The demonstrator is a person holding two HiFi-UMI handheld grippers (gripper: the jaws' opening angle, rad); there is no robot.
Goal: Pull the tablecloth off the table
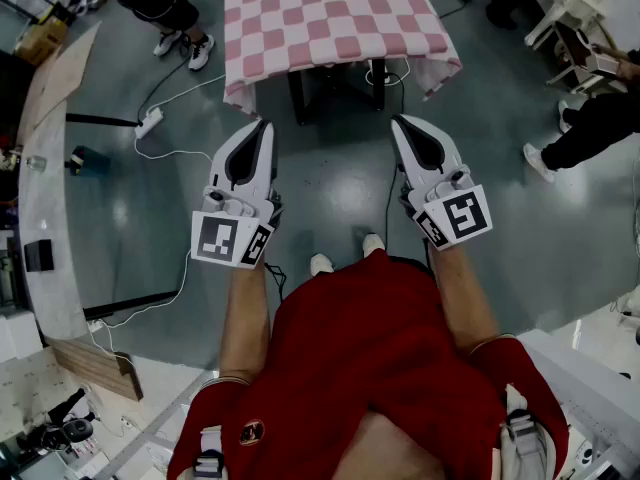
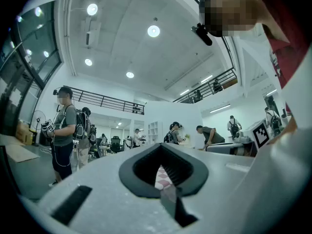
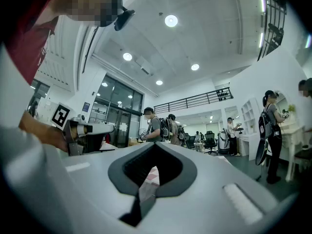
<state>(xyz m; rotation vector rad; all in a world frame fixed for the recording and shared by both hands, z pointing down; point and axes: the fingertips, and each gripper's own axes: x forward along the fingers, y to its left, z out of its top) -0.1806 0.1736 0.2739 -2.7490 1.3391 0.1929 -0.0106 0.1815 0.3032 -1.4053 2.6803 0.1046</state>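
A pink-and-white checked tablecloth [image 1: 325,18] covers a small table at the top middle of the head view, and its near edge hangs down at both corners. My left gripper [image 1: 264,124] and right gripper [image 1: 397,120] are held side by side just short of that edge, apart from the cloth. Both are shut with nothing between their jaws. In the left gripper view, a patch of the checked cloth [image 2: 163,176] shows through the opening of the shut left gripper [image 2: 161,145]. The right gripper view shows the same cloth [image 3: 150,175] through the right gripper [image 3: 155,144].
The table's dark pedestal [image 1: 300,96] stands under the cloth. A white cable and power strip [image 1: 150,120] lie on the floor at the left, beside a long pale counter [image 1: 45,168]. People stand at the top left [image 1: 165,8] and right [image 1: 590,128].
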